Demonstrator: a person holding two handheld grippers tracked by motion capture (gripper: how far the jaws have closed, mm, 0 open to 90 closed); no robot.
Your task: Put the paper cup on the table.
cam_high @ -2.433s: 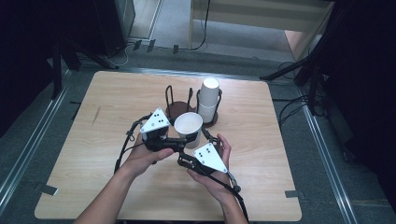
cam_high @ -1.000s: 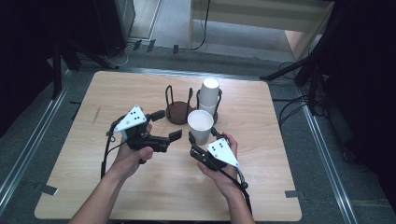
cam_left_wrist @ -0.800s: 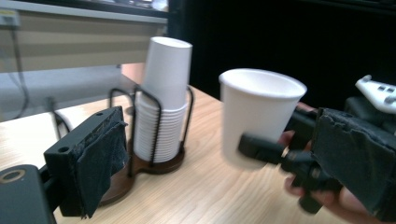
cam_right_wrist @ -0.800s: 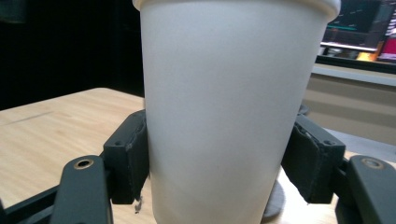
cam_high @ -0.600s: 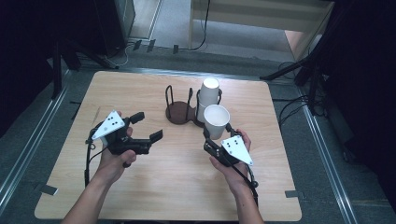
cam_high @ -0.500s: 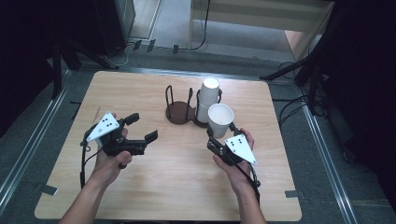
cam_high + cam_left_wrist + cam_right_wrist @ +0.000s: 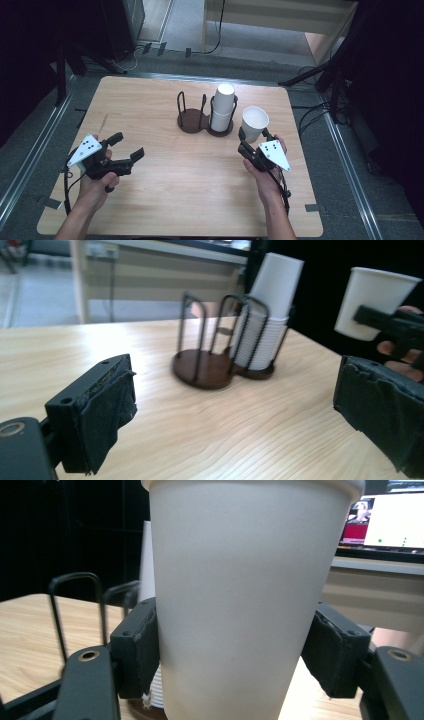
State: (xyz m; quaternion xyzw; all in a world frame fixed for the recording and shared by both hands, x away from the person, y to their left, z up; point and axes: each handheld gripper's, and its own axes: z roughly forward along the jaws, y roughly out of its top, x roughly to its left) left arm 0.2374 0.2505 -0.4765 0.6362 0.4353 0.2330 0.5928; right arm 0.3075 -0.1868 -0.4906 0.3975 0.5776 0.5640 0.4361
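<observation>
A white paper cup (image 7: 254,123) stands upright in my right gripper (image 7: 246,138), whose jaws are shut on its lower wall; the same cup (image 7: 240,595) is very close in the right gripper view and appears as the cup (image 7: 372,302) at far right in the left gripper view. A dark wire cup holder (image 7: 192,117) sits at the table's middle back, its right ring holding a stack of white cups (image 7: 222,107), its left ring bare. My left gripper (image 7: 127,152) is open over the table's left front, nothing between its jaws.
The wooden table (image 7: 190,200) has wide bare room in front of the holder. Metal rails run along both sides of the table. A light wooden bench (image 7: 280,20) and cables lie on the floor behind it.
Both hands have drawn apart from the middle. The right gripper carried the cup rightward, beside the holder. The left gripper let go of it and moved to the left front, open.
</observation>
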